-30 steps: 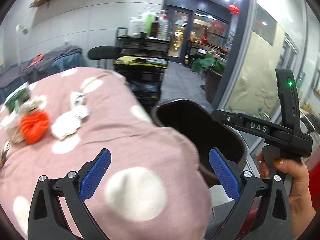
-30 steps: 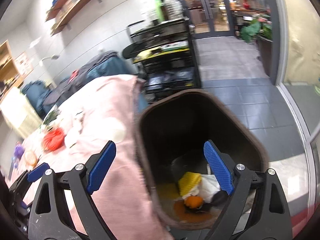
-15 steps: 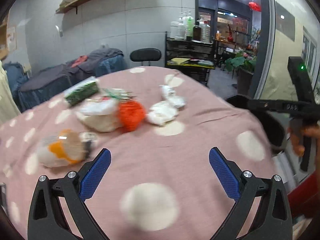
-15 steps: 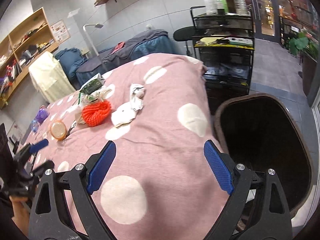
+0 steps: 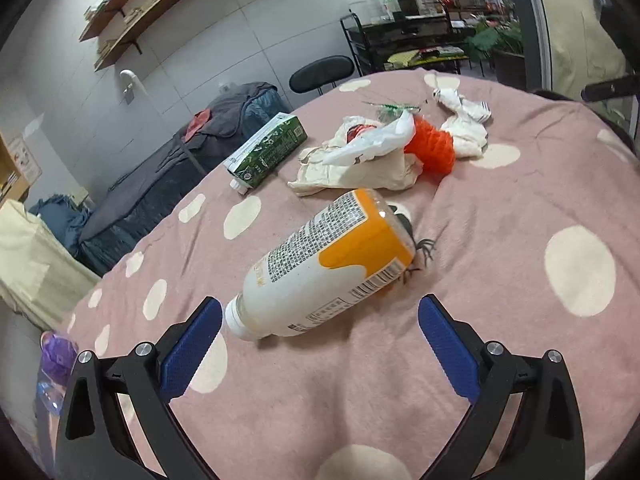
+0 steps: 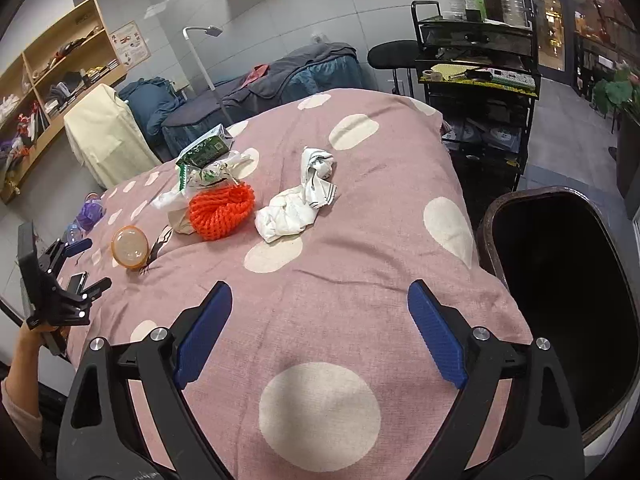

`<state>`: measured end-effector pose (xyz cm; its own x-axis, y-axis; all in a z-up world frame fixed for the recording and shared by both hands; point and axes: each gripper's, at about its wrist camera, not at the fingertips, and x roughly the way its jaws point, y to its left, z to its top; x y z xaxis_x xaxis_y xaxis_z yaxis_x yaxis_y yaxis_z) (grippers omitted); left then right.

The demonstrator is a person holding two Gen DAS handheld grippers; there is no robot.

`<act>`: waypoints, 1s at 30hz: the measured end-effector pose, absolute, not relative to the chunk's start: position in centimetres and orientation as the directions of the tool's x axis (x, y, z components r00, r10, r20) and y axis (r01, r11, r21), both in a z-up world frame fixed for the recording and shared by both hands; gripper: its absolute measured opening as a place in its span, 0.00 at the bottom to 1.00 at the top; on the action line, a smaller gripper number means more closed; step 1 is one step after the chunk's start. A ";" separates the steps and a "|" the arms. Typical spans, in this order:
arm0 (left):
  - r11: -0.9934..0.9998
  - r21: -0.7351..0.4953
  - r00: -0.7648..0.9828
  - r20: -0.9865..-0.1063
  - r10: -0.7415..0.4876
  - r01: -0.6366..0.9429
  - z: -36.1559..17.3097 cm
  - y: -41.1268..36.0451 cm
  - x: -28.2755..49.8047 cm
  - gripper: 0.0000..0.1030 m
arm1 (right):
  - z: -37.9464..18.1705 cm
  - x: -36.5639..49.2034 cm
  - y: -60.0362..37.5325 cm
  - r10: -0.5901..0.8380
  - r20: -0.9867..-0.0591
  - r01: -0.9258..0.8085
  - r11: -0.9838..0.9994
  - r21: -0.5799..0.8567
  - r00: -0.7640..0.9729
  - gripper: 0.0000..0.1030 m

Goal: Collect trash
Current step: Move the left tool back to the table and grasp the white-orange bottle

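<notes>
Trash lies on a pink polka-dot table cloth (image 5: 500, 240). A white and orange plastic bottle (image 5: 328, 268) lies on its side just ahead of my left gripper (image 5: 320, 332), which is open and empty. Behind it are a crumpled beige and white bag (image 5: 360, 160), an orange net (image 5: 434, 148), crumpled white tissue (image 5: 464, 120) and a green carton (image 5: 268, 148). My right gripper (image 6: 320, 332) is open and empty over the cloth, with the orange net (image 6: 222, 210), tissue (image 6: 298, 204) and bottle (image 6: 130, 246) farther off. The dark trash bin (image 6: 560, 280) stands right of the table.
A purple-capped bottle (image 5: 56, 360) and a phone (image 6: 76, 282) lie at the table's left edge. A black cart (image 6: 476, 80) with bottles, a black stool (image 6: 392, 54) and a covered bed (image 6: 260, 88) stand behind. Wooden shelves (image 6: 52, 80) are at the left.
Both grippers swung left, away from the bin and over the table. The left one now faces the bottle up close; the right one now looks at the trash pile instead of into the bin.
</notes>
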<state>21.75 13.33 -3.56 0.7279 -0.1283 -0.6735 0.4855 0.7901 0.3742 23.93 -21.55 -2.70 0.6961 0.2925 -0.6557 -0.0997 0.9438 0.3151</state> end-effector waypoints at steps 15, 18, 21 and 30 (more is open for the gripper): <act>0.707 0.212 0.517 -0.819 -0.248 0.675 -4.9 11.4 30.1 0.79 | -2.4 27.5 -18.8 0.277 -0.685 -0.116 0.955 0.272 0.673 0.86; 0.753 0.161 0.488 -0.841 -0.234 0.638 -5.2 11.1 31.4 0.72 | -2.4 29.4 -17.7 0.290 -0.695 -0.138 0.954 0.267 0.658 0.86; 0.801 0.103 0.433 -0.878 -0.206 0.590 -6.5 11.0 32.9 0.67 | -2.8 32.1 -16.9 0.291 -0.710 -0.140 0.954 0.265 0.641 0.86; 0.857 0.046 0.442 -0.870 -0.217 0.513 -6.2 11.0 32.2 0.65 | -4.2 38.6 -15.7 0.267 -0.772 -0.133 0.963 0.234 0.577 0.76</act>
